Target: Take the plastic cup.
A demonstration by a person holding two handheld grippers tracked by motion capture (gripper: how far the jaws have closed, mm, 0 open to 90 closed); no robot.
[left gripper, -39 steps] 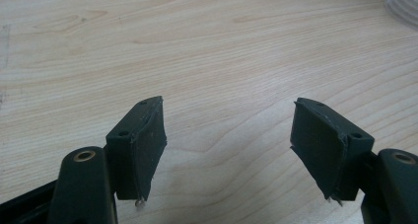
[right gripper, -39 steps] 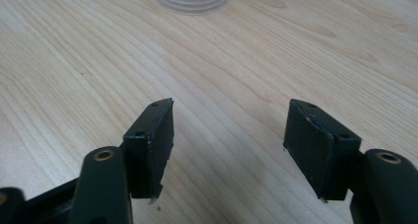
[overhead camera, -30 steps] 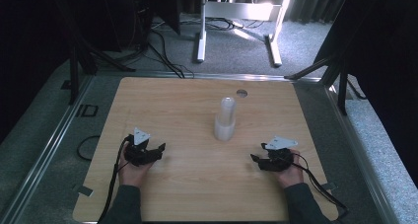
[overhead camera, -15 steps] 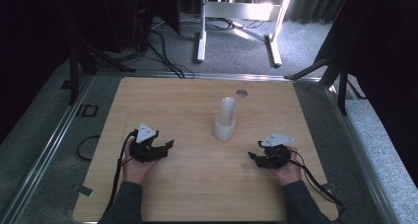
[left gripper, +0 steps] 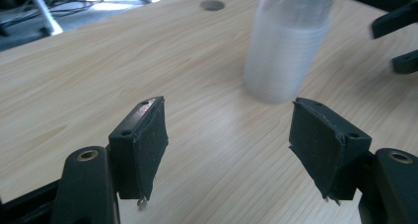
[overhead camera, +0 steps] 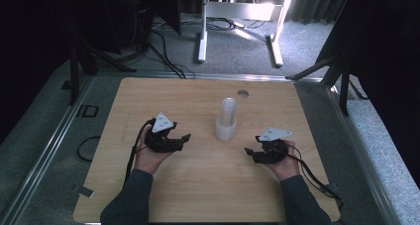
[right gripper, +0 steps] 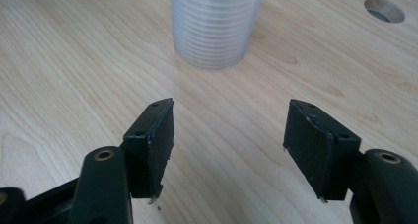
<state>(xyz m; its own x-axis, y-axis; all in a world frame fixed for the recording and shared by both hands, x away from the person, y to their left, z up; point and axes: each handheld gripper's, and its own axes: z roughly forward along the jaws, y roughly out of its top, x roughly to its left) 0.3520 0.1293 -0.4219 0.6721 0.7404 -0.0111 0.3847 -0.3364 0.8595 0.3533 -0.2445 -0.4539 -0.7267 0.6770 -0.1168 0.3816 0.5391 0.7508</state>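
Between the two grippers stands the stack of clear plastic cups (overhead camera: 226,120). Left gripper (overhead camera: 184,137) gapes empty, right gripper (overhead camera: 249,151) has just been opening, nothing between; a lopsided squeeze could topple that tall stack.

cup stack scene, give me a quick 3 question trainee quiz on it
1. True or false: the cup stack lies on its side.
2. What stands between the jaws of the left gripper? A) the stack B) nothing C) a cable
3. Which feature is cut into the table behind the stack?

Key: 1. False, it stands upright. 2. B; the jaws stand apart over bare wood. 3. A round hole.
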